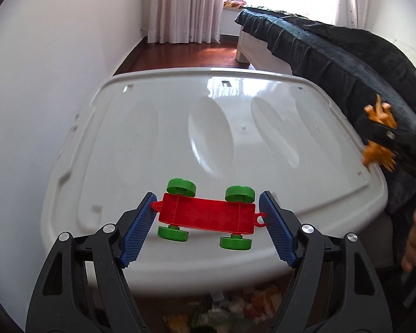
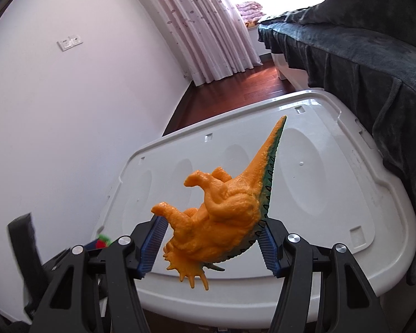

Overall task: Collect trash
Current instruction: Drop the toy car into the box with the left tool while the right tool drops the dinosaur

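Note:
My left gripper (image 1: pixel 208 216) is shut on a red toy car chassis with green wheels (image 1: pixel 208 216), held by its two ends above a white plastic lid (image 1: pixel 152 127). My right gripper (image 2: pixel 210 238) is shut on an orange toy dinosaur with a green back (image 2: pixel 222 211), belly up, tail pointing away, above the same white lid (image 2: pixel 319 194). The right gripper with the dinosaur also shows blurred at the right edge of the left wrist view (image 1: pixel 380 136). The left gripper and red toy show at the lower left of the right wrist view (image 2: pixel 102 242).
Below the lid's near edge an open bin holds several colourful toys (image 1: pixel 235 305). A bed with a dark blanket (image 1: pixel 346 63) stands to the right. A white wall (image 1: pixel 41 83) is on the left. Curtains (image 1: pixel 185 5) and dark wood floor (image 1: pixel 185 55) lie beyond.

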